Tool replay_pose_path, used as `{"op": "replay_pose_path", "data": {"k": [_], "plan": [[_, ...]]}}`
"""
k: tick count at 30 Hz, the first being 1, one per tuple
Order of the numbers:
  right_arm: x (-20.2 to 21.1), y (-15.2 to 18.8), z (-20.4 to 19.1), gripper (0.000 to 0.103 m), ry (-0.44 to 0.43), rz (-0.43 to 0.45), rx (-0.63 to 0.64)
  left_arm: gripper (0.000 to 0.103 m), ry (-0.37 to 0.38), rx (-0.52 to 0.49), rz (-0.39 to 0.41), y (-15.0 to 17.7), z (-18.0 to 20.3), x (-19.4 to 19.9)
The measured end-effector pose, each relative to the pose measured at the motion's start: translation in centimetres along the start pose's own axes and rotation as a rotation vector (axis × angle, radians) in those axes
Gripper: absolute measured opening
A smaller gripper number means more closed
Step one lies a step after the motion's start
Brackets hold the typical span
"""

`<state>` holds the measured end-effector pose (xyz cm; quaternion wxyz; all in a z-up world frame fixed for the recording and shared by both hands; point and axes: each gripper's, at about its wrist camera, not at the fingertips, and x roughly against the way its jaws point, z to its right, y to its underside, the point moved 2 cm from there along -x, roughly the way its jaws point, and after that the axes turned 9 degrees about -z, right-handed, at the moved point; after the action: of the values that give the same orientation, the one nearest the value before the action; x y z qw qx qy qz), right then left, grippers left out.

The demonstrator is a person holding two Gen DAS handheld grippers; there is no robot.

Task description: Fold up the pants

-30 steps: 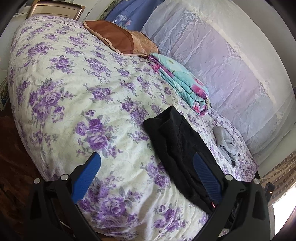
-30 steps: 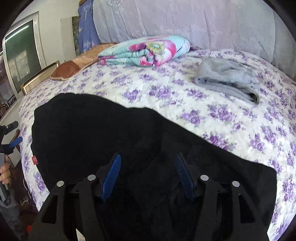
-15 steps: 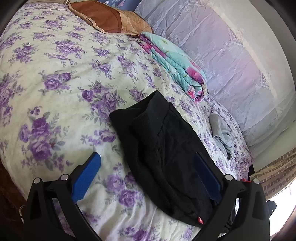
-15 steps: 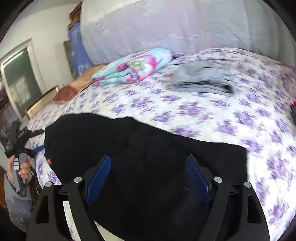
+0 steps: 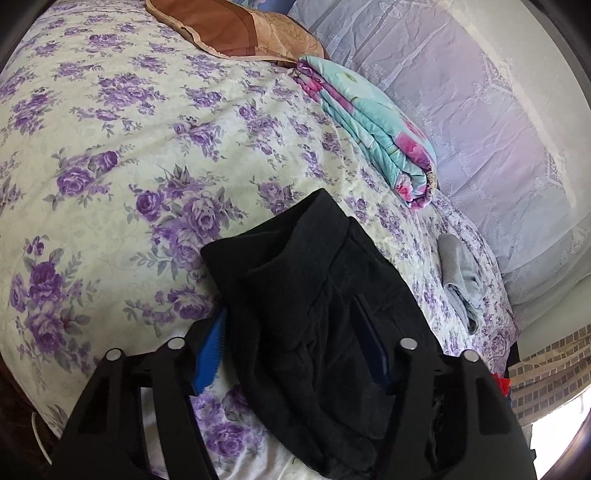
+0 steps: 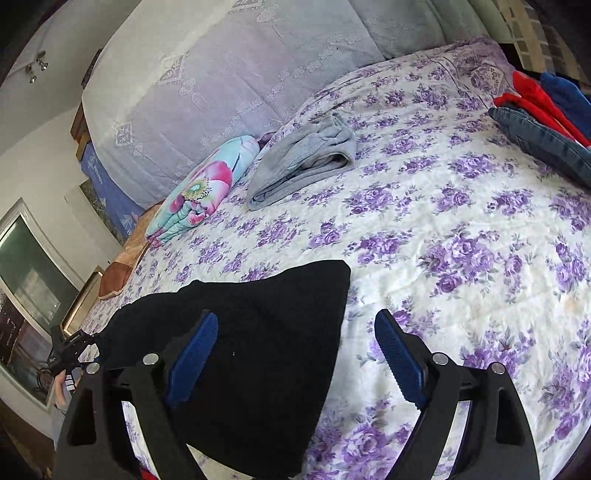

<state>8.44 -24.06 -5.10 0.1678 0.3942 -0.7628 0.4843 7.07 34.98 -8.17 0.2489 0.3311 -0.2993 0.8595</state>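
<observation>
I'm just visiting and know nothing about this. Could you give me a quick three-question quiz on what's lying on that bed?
1. True or false: the folded grey garment lies on top of the black fleece pants.
2. The quilted bedspread is printed with: A purple roses, B green stripes, C red dots.
3. Which lies nearer the brown cushion, the folded turquoise flowered blanket or the grey garment?
Key: 1 false, they lie apart; 2 A; 3 the blanket.

A home bedroom: a bed with a purple-flowered quilt (image 6: 461, 206) lies ahead of the tongs, a folded floral blanket (image 6: 201, 192) and lace-covered headboard (image 6: 207, 92) beyond.
</observation>
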Motion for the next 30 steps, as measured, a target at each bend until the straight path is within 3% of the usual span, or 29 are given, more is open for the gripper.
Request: {"op": "replay_pose_path", "data": {"k": [3,6,13,22,30], "plan": [[-0.9,0.3,1.0,0.088,-0.012,-0.03,-0.011,0.036,-0.037,-0.018,0.018,0.1,0.6,0.5],[-2.5,0.5,1.5,0.088,-0.03,-0.089,-0.019,0.028,-0.063,-0.066,0.049,0.5,2.1,1.6],[-3.3,-0.2,2.5,0.09,-0.077,-0.101,-0.029,0.022,-0.154,-0.236,0.157,2.6,8.3,4.1],[-2.2,0.5,4.5,0.09,-0.156,-0.079,-0.079,0.022,-0.114,-0.432,0.209,5.8,18.7,5.8],[1.6,0.9,6.3,0.092,-0.127,0.006,-0.074,0.022,0.018,-0.687,0.145,12.1,31.0,3.0]]}}
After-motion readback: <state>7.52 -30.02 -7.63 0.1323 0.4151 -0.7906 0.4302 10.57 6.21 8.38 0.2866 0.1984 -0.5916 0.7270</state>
